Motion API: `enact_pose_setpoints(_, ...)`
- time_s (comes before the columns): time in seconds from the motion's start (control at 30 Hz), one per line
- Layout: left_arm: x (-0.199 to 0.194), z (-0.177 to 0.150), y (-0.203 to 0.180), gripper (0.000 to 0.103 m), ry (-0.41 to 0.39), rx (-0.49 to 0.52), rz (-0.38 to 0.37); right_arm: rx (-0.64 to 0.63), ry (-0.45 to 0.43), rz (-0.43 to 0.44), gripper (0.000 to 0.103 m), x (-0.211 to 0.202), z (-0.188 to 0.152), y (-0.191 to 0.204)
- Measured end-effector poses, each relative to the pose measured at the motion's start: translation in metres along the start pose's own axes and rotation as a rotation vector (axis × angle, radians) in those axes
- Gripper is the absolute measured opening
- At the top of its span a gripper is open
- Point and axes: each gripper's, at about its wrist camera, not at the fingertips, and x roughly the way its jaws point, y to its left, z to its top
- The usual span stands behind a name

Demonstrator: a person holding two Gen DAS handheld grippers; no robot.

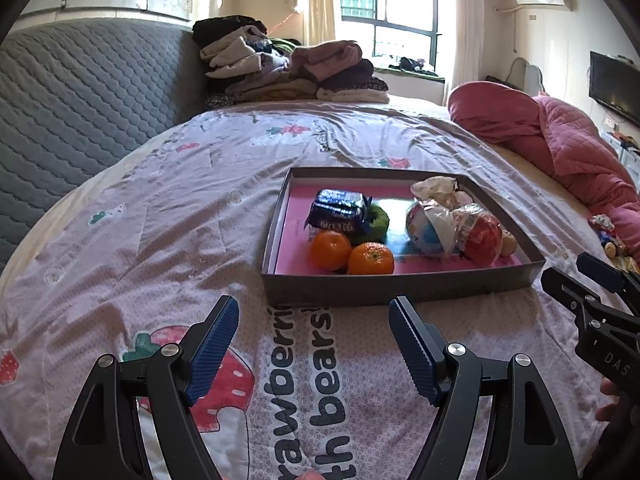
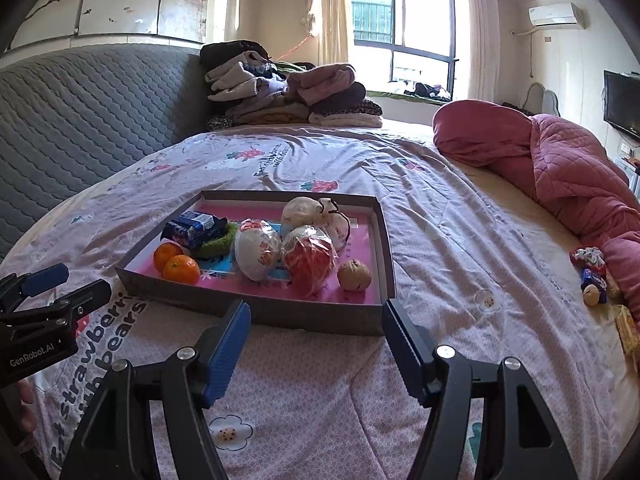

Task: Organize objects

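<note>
Both claws, left claw [image 1: 314, 330] and right claw [image 2: 316, 334], spread wide, empty, above bedspread [image 1: 160, 208]. Shallow cardboard box [image 2: 256, 308] just ahead: light, flexible; grip near wall. Contents probably loose, rollable.

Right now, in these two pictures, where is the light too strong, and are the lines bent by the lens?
Left wrist view: the window is blown out white, and glare sits on the glossy floor of the box. Right wrist view: the window is overexposed too; the headboard and bed edge curve strongly, with dark corners from the fisheye. The objects stay sharp in both.
</note>
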Motion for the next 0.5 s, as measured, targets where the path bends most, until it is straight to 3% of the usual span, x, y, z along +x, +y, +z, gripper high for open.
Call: enact_pose_setpoints(0.5,0.017,-0.011,-0.001,0.078,0.032,0.010,0.004,0.025,0.046,-0.024,0.067,0.016,-0.015,-0.008)
